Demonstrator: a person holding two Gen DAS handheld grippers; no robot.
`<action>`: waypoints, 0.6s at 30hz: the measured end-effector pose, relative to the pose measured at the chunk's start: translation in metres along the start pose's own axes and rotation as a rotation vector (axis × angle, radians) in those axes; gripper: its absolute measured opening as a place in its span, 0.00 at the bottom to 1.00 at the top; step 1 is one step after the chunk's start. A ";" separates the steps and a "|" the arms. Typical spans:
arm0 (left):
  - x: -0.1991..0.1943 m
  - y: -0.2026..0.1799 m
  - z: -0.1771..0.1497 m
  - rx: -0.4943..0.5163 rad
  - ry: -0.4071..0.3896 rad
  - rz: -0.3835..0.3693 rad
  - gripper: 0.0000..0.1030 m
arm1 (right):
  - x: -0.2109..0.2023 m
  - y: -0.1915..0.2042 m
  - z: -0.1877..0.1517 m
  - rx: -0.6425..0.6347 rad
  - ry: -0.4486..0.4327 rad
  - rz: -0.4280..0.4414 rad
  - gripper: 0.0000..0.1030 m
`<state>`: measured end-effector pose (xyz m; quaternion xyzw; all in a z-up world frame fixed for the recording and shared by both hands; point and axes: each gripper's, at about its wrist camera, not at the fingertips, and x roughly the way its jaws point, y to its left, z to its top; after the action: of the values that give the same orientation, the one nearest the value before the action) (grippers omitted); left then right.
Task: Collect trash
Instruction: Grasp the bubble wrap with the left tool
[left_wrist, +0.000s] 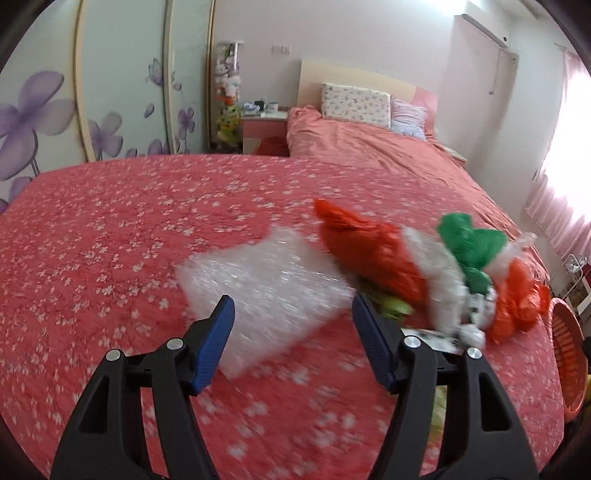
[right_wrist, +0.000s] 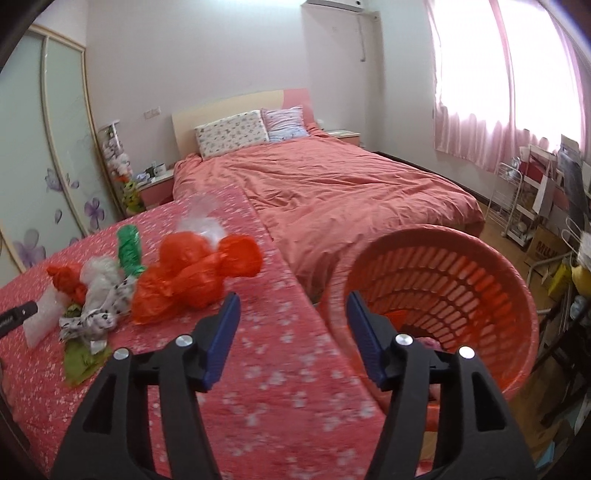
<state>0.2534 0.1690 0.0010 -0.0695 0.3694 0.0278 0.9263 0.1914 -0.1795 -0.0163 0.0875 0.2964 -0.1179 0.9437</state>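
Left wrist view: left gripper (left_wrist: 293, 308), spread and empty, nears bubble wrap (left_wrist: 266, 291) beside the trash pile (left_wrist: 424, 273); the slippery sheet may slide away.

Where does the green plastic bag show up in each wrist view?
Left wrist view: the green plastic bag lies right of centre, atop the trash pile, beyond the open left gripper.
Right wrist view: the green plastic bag is left of centre, behind the white crumpled bag; the right gripper is open.
Shared landmark: the floral pillow at the headboard.
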 end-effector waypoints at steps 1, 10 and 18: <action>0.007 0.003 0.003 -0.009 0.015 -0.005 0.64 | 0.001 0.006 0.000 -0.007 0.002 0.003 0.58; 0.043 0.010 0.005 0.007 0.094 0.006 0.63 | 0.008 0.041 0.001 -0.069 0.022 0.035 0.59; 0.035 0.026 -0.003 0.002 0.087 -0.009 0.27 | 0.031 0.066 0.005 -0.073 0.061 0.076 0.59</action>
<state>0.2743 0.1940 -0.0281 -0.0715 0.4090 0.0200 0.9095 0.2366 -0.1233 -0.0236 0.0679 0.3254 -0.0687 0.9406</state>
